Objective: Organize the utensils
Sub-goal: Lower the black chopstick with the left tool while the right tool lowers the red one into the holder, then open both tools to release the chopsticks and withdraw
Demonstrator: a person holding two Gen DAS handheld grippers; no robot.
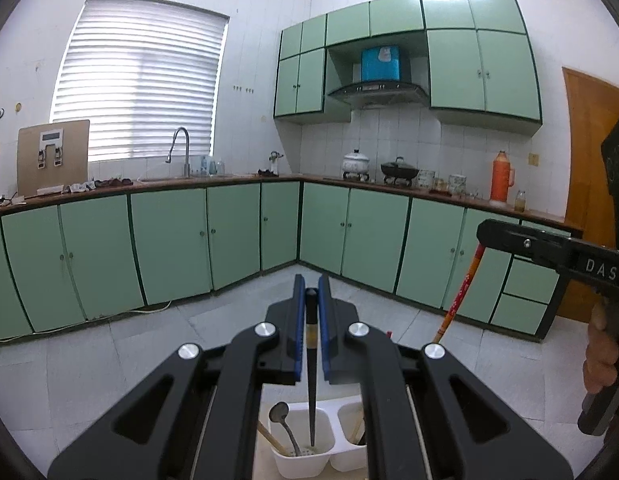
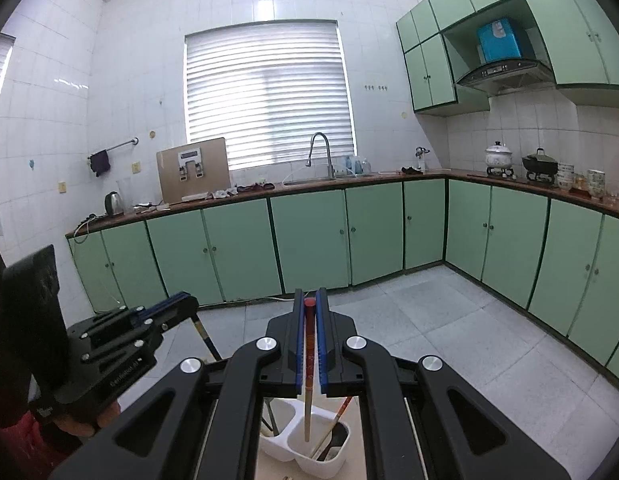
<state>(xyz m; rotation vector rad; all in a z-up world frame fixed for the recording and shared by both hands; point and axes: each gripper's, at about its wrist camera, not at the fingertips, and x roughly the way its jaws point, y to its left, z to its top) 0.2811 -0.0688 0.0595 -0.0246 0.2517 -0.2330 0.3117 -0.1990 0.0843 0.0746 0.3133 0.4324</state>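
My left gripper [image 1: 310, 292] is shut on a black chopstick [image 1: 311, 392] that hangs tip-down into the left compartment of a white utensil holder [image 1: 305, 462], beside a metal spoon [image 1: 283, 426]. My right gripper [image 2: 310, 304] is shut on a red-topped wooden chopstick [image 2: 308, 380] whose tip hangs in the right compartment of the holder [image 2: 297, 436], where another chopstick [image 2: 333, 426] leans. The right gripper also shows in the left wrist view [image 1: 485, 234] with its chopstick [image 1: 459, 292]. The left gripper shows in the right wrist view [image 2: 185, 306].
The holder stands on a pale table top [image 2: 277, 468] just below both grippers. Green cabinets [image 1: 169, 240] and a counter with a sink tap [image 1: 181, 148], pots [image 1: 397, 170] and an orange thermos [image 1: 502, 178] lie beyond a tiled floor [image 2: 429, 332].
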